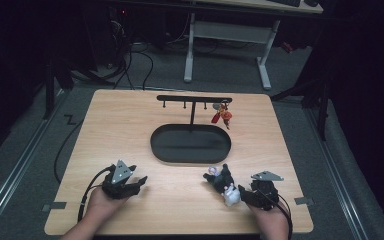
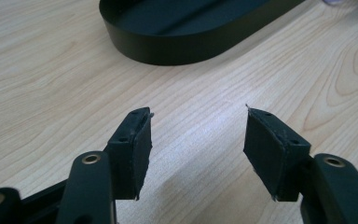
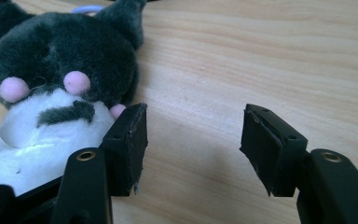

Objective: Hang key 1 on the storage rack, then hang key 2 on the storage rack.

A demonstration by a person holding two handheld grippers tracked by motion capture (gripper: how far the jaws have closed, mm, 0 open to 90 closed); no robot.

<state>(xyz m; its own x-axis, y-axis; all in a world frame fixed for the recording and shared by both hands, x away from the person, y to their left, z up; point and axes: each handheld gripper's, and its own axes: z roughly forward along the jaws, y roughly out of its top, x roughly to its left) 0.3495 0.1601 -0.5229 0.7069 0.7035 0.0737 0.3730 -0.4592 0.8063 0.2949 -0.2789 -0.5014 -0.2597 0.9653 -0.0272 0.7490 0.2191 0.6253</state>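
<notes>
The right gripper (image 1: 245,192), at the lower right of the high view, has its jaws parted with bare wood between them; the plush toy (image 1: 223,184) lies on the table (image 1: 130,125) just outside its left jaw, touching or nearly touching it. In the right gripper view the toy (image 3: 51,93) sits at the upper left, black head up, white belly low. The left gripper (image 1: 132,186), at the lower left, is released and holds nothing. To grasp well, I judge the right gripper should shift toward the toy so its body sits squarely between the pads before closing. The likely goal is the rack (image 1: 194,99) above the black tray (image 1: 190,144), where a red charm (image 1: 223,116) already hangs.
</notes>
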